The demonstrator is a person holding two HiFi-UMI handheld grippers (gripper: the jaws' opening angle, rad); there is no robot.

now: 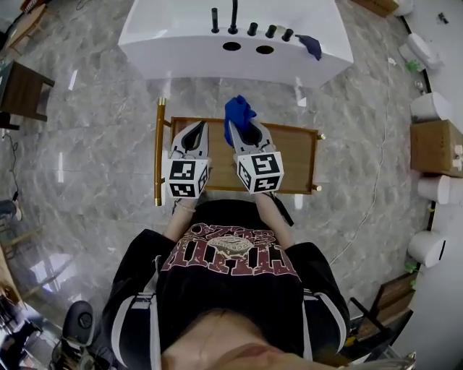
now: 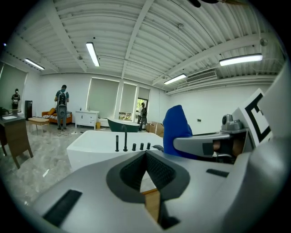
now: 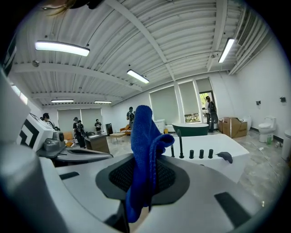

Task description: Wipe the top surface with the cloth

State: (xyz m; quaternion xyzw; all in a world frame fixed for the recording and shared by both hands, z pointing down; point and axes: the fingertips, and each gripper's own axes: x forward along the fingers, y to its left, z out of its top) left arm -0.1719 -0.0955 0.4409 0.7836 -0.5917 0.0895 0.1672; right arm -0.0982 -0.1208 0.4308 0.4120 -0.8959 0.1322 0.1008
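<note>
A white, glossy tub [image 1: 181,43] with a smooth, rounded rim stands ahead of both grippers, beyond the far edge of the table [image 1: 296,155]. The floor [image 1: 94,130] around it is polished grey marble. The table lies directly below the grippers. It is a rectangular top of brown wood, with a gold rail [image 1: 158,152] just left of the left gripper [image 1: 191,128].

The person stands at the table's near edge with both forearms pushed forward, close together and roughly parallel. The grippers sit side by side over the left half of the wood and point toward the tub. Each is a grey plastic body that tapers to its jaws and carries a white cube with black square markers at the rear [image 1: 188,178].

In the left gripper view, the left gripper's dark, ribbed pads meet at their tips with nothing between them. Only a thin wedge of wood shows through the gap behind them. The right gripper [image 1: 242,124] is closed on the cloth [image 1: 239,110]. This is a bright blue, nubby cloth that stands up from between the pads in a folded peak, with a short tail hanging below them.

Black cylindrical tap fittings [image 1: 233,16] stand in a row on the tub's rim, ahead of the grippers. A small dark rag [image 1: 309,45] lies on that rim, ahead and to the right of the right gripper.
</note>
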